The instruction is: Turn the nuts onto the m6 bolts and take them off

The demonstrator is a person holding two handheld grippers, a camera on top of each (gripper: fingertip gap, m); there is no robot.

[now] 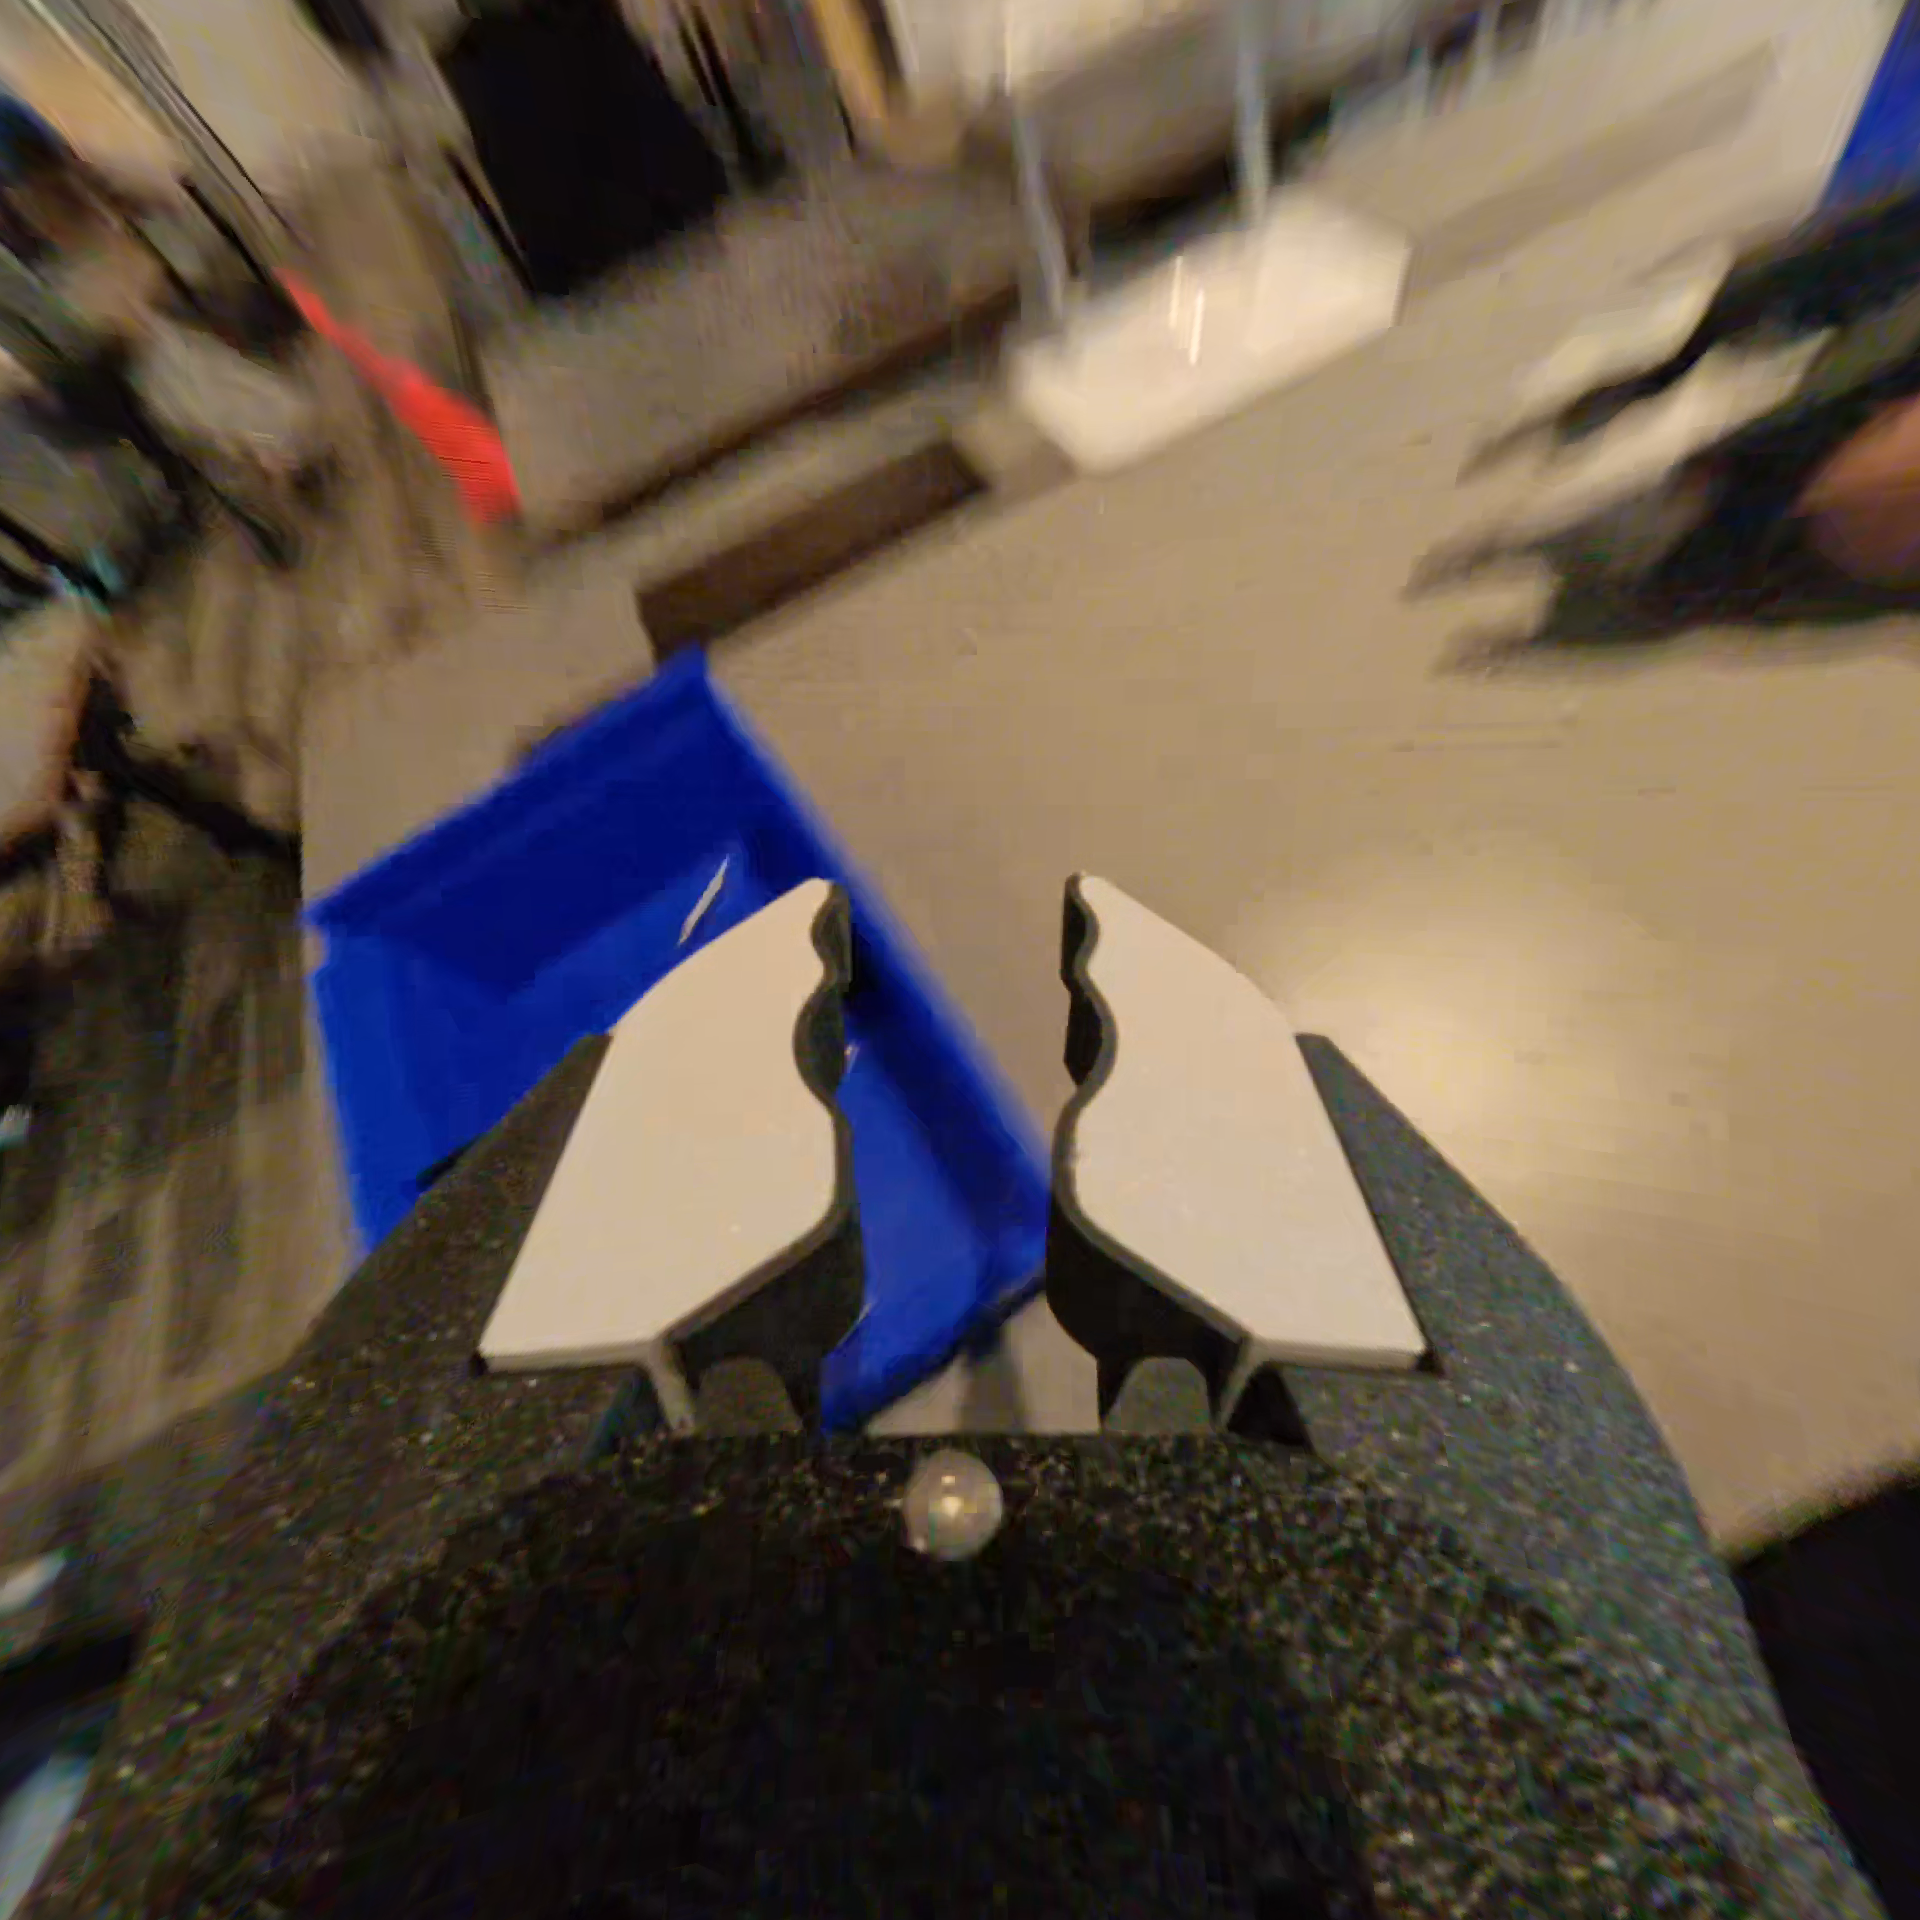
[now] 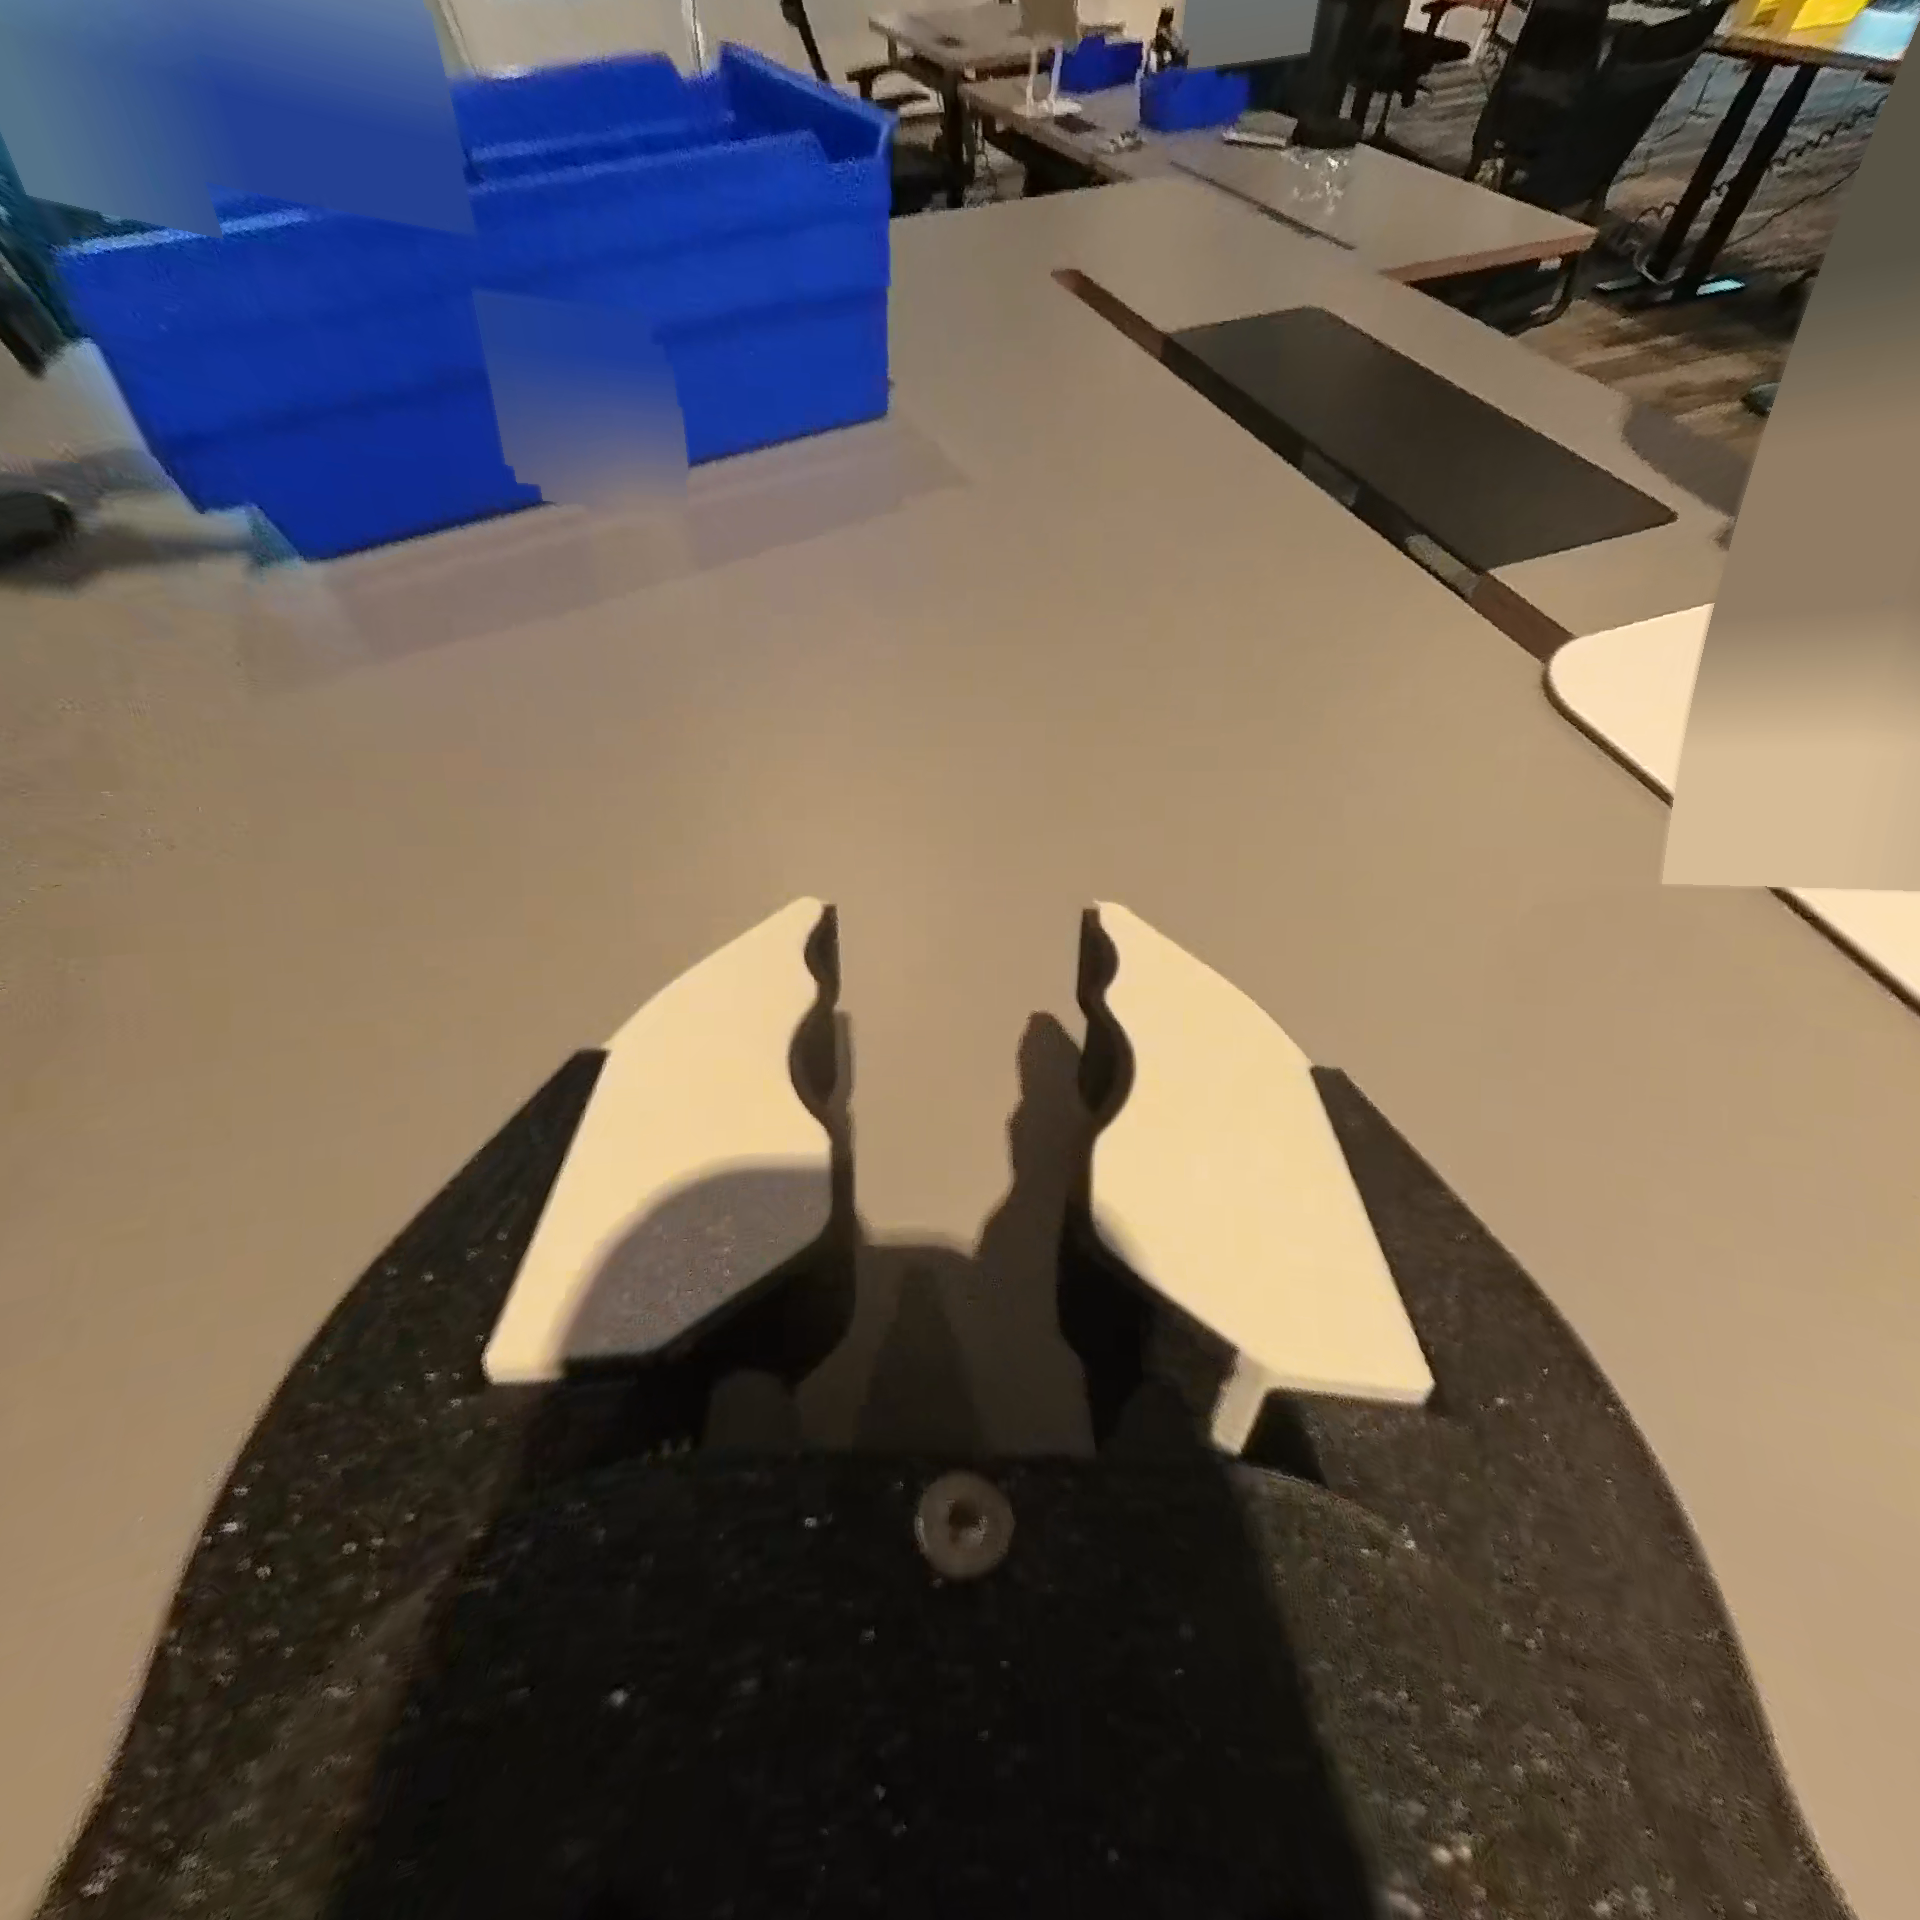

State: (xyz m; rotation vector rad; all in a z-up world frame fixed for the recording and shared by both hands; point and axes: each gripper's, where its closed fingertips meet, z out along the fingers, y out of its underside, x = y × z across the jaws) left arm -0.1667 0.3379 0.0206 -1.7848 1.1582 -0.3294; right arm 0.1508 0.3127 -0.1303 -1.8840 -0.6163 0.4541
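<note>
My left gripper (image 1: 956, 914) is open and empty, hovering over the near right wall of a blue bin (image 1: 540, 935); the left wrist view is heavily motion-blurred. A thin silver piece (image 1: 707, 899) lies inside the bin, too blurred to tell what it is. My right gripper (image 2: 956, 920) is open and empty above bare grey tabletop (image 2: 935, 675). The right gripper also shows blurred at the far right of the left wrist view (image 1: 1621, 457). No nut or bolt shows clearly in either view.
Two larger blue bins (image 2: 499, 281) stand at the back left of the table. A black mat (image 2: 1413, 426) lies at the back right, a white table (image 2: 1631, 686) beside it. A blurred white fixture (image 1: 1205, 332) stands far off. Desks and chairs fill the background.
</note>
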